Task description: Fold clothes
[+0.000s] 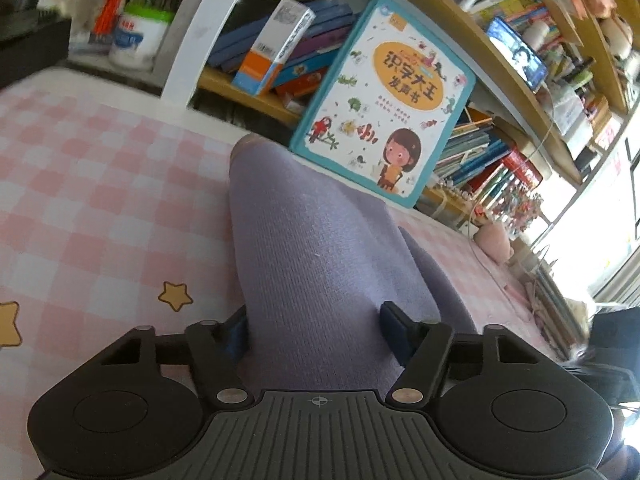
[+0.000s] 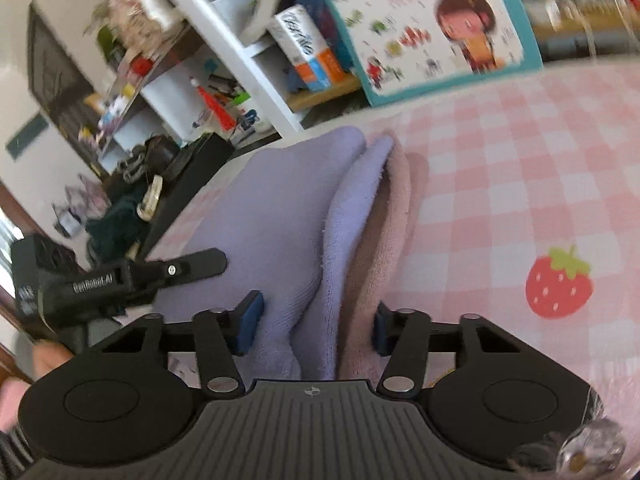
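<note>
On the pink checked sheet (image 1: 100, 184) we see the purple cloth (image 1: 304, 248) lying in a long bunched strip; it runs away from us toward the shelf and its far end stops just short of the big picture book (image 1: 384, 100). Our left gripper (image 1: 316, 326) has its jaws spread wide apart, one on each side of the cloth; the cloth fills the gap between them, but they are not squeezing it. Our right gripper (image 2: 316, 328) is spread the same way; between its blue pads (image 2: 252, 322) the cloth (image 2: 288, 200) shows a purple side and a dusty pink side folded together; we cannot tell if the pads touch it.

The picture book leans against the wooden shelf (image 1: 248, 94) right at the edge of the sheet, so it blocks the far end of the cloth; behind it sit a white and orange box (image 1: 276, 48) and stacks of books; a white tub with a green lid (image 1: 138, 36) stands farther left. A yellow star (image 1: 175, 295) is printed on the sheet near the left gripper; a red strawberry (image 2: 558, 283) is printed near the right one. In the right view the left gripper (image 2: 120, 280) pokes in from the side, just above the cloth; the picture is blurry there.
</note>
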`<state>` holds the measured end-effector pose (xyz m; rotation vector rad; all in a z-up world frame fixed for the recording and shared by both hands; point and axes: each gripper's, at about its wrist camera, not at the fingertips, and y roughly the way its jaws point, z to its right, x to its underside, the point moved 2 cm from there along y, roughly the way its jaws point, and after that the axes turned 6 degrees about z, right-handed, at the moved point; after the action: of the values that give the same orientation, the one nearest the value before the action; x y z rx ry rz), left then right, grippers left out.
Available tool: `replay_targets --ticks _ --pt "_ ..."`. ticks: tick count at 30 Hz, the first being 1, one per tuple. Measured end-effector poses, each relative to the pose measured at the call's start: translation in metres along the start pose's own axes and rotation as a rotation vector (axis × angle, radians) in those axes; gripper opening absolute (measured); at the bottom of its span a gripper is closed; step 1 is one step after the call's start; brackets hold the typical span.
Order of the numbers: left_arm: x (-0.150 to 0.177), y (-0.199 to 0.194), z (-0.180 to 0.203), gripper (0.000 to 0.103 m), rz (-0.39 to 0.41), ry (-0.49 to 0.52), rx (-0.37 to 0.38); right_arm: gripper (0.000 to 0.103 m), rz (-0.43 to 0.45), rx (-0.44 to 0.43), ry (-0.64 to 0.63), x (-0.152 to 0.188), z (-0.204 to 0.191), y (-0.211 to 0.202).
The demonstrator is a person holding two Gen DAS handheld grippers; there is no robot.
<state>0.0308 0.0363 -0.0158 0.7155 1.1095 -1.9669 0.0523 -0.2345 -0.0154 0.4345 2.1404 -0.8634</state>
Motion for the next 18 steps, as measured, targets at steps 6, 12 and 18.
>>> replay_targets --ticks 6,12,18 --pt "0.002 -0.016 0.025 0.061 0.018 0.111 -0.019 0.031 0.025 0.039 -0.134 0.006 -0.020 -0.016" --pt "0.010 -0.021 0.022 0.062 -0.048 0.048 0.026 0.031 0.009 0.024 -0.079 0.012 -0.018 -0.035" --pt "0.015 -0.020 0.013 0.068 -0.089 0.009 0.048 0.046 -0.039 -0.004 0.049 0.016 -0.002 -0.036"
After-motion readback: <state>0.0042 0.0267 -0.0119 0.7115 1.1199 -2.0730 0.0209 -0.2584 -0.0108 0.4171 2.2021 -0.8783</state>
